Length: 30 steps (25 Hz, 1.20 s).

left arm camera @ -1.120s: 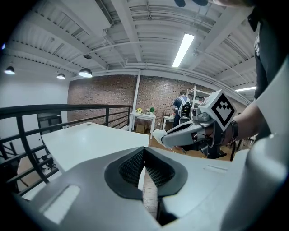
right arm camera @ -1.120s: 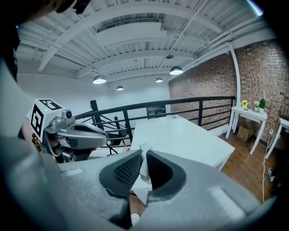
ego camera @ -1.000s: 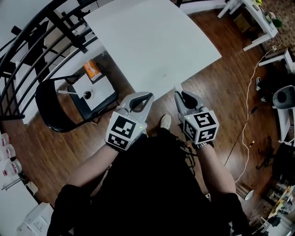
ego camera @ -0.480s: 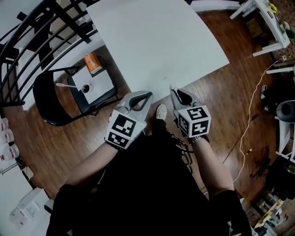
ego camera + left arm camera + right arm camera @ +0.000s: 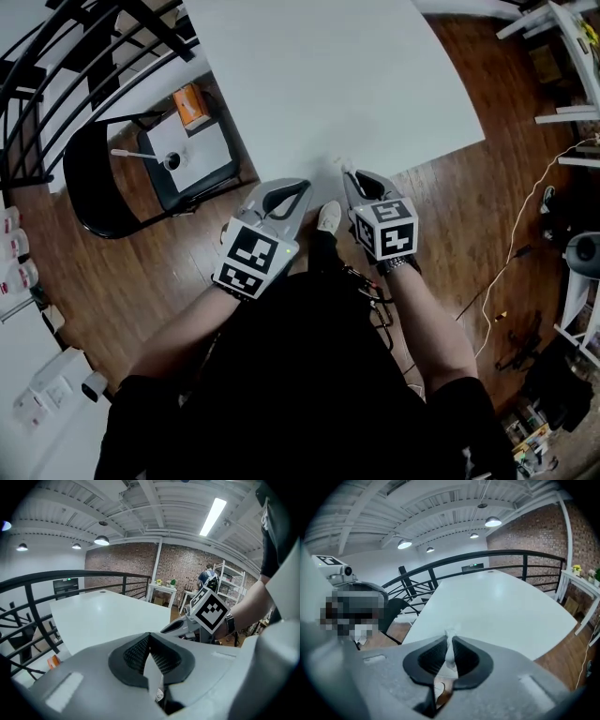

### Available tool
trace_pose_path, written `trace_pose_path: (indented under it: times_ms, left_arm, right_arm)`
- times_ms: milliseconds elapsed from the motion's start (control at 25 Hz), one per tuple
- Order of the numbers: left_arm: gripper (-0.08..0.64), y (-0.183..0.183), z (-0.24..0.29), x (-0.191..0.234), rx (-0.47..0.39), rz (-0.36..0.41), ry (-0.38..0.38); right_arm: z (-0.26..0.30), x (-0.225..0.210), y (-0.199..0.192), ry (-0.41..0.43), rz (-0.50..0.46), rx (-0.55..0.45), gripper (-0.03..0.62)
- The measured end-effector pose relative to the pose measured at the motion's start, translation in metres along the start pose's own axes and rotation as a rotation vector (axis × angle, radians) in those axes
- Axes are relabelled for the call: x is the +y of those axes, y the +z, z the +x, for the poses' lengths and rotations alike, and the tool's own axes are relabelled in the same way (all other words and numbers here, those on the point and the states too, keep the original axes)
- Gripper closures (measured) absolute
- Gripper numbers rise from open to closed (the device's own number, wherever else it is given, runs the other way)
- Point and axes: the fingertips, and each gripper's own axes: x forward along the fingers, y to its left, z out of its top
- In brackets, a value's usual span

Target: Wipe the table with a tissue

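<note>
**Tissue Pinched in Right Tongs at the Counter's Near Edge**

The right gripper view settled what the head view left faint. The right tongs (image 5: 450,641) were closed on the tissue (image 5: 450,652). It was a thin white strip squeezed between the two dark pads, with a crumpled tuft poking out past the tips. From the head view the tissue was only a small pale speck against the white counter (image 5: 319,75). That view placed the tips of the right tongs right at the counter's near edge. No view showed whether the tissue touched the surface.

The left gripper view showed the left tongs (image 5: 149,636) closed, with the pad tips meeting and nothing gripped between them. The head view put them just short of the counter's near edge, over the wooden floor (image 5: 141,281) and beside the right tongs.

Only the head view took in what lay below and to the left. A black chair (image 5: 89,187) carried a white box (image 5: 202,155), and an orange object (image 5: 190,105) lay just beside the box. A pale shoe (image 5: 328,217) showed between the two tongs. The gripper views added the black railing (image 5: 487,557), a brick wall (image 5: 140,559) and ceiling lamps. The left one also showed a distant person (image 5: 206,576) by some shelving.
</note>
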Motion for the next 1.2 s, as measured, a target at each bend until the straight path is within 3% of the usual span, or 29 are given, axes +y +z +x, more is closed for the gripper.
trace_pose_path:
  times_ms: [480,1200]
  left_arm:
    - [0.546,-0.008,0.021,0.018,0.032,-0.059,0.040]
    - [0.548,-0.006,0.032,0.028,0.048,-0.075,0.048]
  right_arm:
    - [0.040,-0.023,-0.011,0.024,-0.021,0.108,0.574]
    - [0.057,-0.032,-0.020,0.040,0.003,0.196,0.575]
